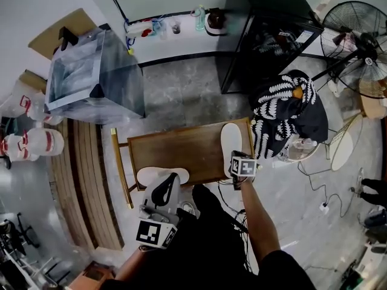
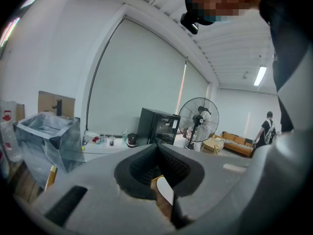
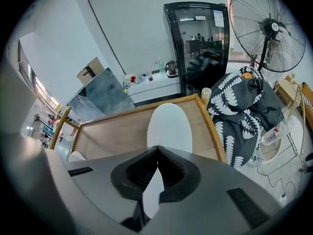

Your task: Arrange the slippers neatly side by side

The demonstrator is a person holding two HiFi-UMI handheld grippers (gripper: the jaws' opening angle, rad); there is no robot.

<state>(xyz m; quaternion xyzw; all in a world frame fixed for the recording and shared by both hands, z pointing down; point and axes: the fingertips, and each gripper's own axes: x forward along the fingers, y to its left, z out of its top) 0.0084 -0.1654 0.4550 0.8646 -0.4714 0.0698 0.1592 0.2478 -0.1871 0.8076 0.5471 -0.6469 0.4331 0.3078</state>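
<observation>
Floor of grey mottled stone surrounds a brown wooden worktop (image 1: pixel 181 147) with a raised yellowish rim. Beyond its far left corner stands a bin lined with clear plastic (image 1: pixel 91 80). A black glass-fronted cabinet (image 1: pixel 266 35) stands at the far right, with a standing fan (image 1: pixel 357 26) further right. A black-and-white leaf-patterned bundle (image 1: pixel 290 110) sits just off the worktop's right side. Along the far wall, a low white ledge (image 1: pixel 175 26) carries bottles and cups.

The right slipper (image 1: pixel 231 139), plain white, lies along the worktop's right edge. Its long axis runs near to far, and one rounded end reaches toward the far right corner. Which end is the toe cannot be told. The right tongs (image 1: pixel 236 161) are pressed together on its near end. In the right gripper view a strip of white sole passes between the closed jaws.

The left slipper (image 1: pixel 148 175) lies at the near edge toward the left corner. Its long axis runs left to right, so it sits at right angles to the other and well apart from it. The left tongs (image 1: pixel 168 183) cover its middle. In the left gripper view their tips meet, with a thin white edge of slipper caught between them.
</observation>
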